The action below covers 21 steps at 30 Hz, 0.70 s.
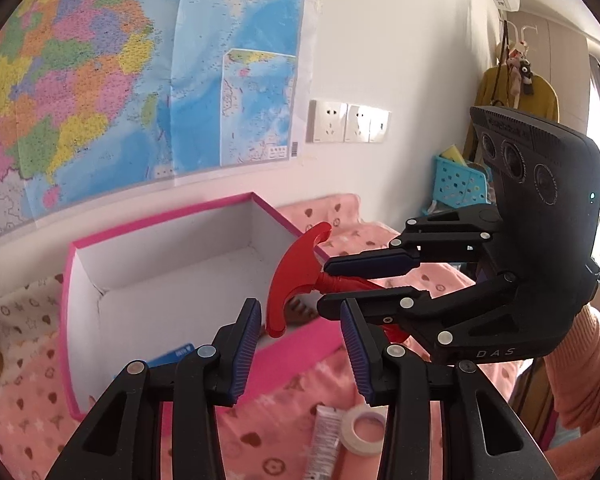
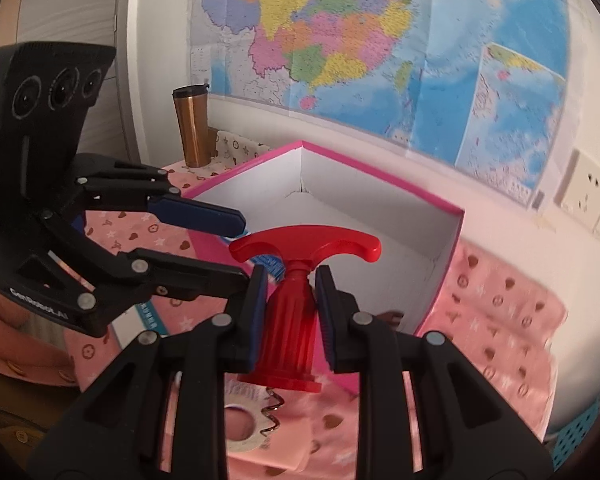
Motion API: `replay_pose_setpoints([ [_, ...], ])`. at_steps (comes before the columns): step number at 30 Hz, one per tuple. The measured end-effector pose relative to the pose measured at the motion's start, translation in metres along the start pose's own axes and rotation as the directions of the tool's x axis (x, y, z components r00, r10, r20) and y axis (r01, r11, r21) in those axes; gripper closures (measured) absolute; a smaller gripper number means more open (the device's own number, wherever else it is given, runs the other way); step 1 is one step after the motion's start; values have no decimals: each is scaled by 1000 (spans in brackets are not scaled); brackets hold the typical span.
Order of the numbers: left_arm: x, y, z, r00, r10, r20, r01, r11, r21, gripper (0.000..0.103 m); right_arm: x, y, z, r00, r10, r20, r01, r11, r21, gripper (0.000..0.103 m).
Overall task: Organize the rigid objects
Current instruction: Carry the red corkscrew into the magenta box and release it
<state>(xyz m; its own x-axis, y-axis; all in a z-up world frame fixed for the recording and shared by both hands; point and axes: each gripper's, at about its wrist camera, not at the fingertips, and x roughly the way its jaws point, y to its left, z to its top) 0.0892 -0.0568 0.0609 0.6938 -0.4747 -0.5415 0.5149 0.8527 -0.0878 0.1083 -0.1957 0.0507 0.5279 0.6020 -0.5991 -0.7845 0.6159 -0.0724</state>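
Note:
A red plastic corkscrew with a T handle sits between the pads of my right gripper, which is shut on its ribbed body; its metal spiral hangs below. In the left wrist view the corkscrew is held by the right gripper with its handle over the right side of the pink box. My left gripper stands just before the box's near wall, with a gap between its blue pads and nothing in it. The right wrist view shows the left gripper beside the corkscrew's handle, not touching it.
The white-lined box holds a blue card and a dark brown item. A tape roll and a tube lie on the pink cloth in front. A copper tumbler stands by the wall; a blue basket is far right.

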Motion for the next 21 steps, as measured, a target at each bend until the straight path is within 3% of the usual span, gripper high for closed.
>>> replay_pose_setpoints([
  [8, 11, 15, 8, 1000, 20, -9, -20, 1000, -12, 71, 27, -13, 16, 999, 26, -39, -29, 998, -64, 77],
  [21, 41, 41, 7, 997, 5, -72, -11, 996, -88, 72, 78, -30, 19, 986, 63, -152, -81, 989, -120, 77],
])
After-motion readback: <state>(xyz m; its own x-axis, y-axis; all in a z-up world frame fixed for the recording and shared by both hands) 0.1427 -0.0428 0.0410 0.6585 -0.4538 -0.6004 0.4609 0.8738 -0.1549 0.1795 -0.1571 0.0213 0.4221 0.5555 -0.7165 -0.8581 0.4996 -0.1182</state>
